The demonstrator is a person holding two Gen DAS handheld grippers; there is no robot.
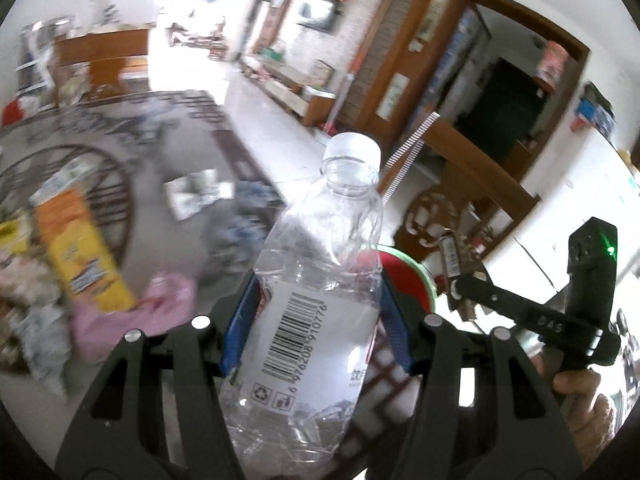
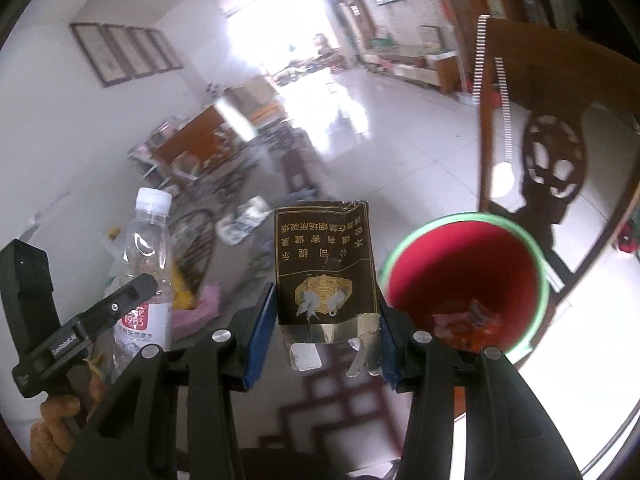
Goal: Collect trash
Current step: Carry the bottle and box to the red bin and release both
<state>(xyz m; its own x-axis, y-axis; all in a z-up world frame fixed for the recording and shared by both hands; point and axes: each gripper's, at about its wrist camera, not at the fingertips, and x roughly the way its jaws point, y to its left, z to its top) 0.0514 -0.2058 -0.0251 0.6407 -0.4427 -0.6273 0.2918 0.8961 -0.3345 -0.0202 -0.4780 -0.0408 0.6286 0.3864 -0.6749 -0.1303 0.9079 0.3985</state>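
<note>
Here, much of both fisheye views is smeared by motion blur, so the litter on the dark patterned table [image 1: 168, 148] at the left of the left wrist view is hard to read: an orange and yellow carton [image 1: 80, 248], a crumpled pink scrap [image 1: 160, 308] and a pale wrapper [image 1: 196, 196] can be made out, the rest cannot.

The red bucket [image 2: 460, 272] with its green rim sits at the lower right of the right wrist view, round and smooth-walled, with some reddish scraps in its bottom that are too blurred to name. In the left wrist view only a sliver of it shows behind the bottle.

The clear plastic bottle [image 1: 312, 280], crinkled and thin-walled, with a white cap and a white barcode label, fills the centre of the left wrist view. The left gripper [image 1: 316, 320] pinches it across the label between blue pads [image 1: 240, 320]; its base is cut off at the lower edge.

The dark cigarette pack [image 2: 326, 272], flattened and torn at its top edge, printed in gold, stands at the centre of the right wrist view. The right gripper [image 2: 326, 328] clamps its lower part between blue pads [image 2: 260, 336], just left of the bucket's rim.
</note>
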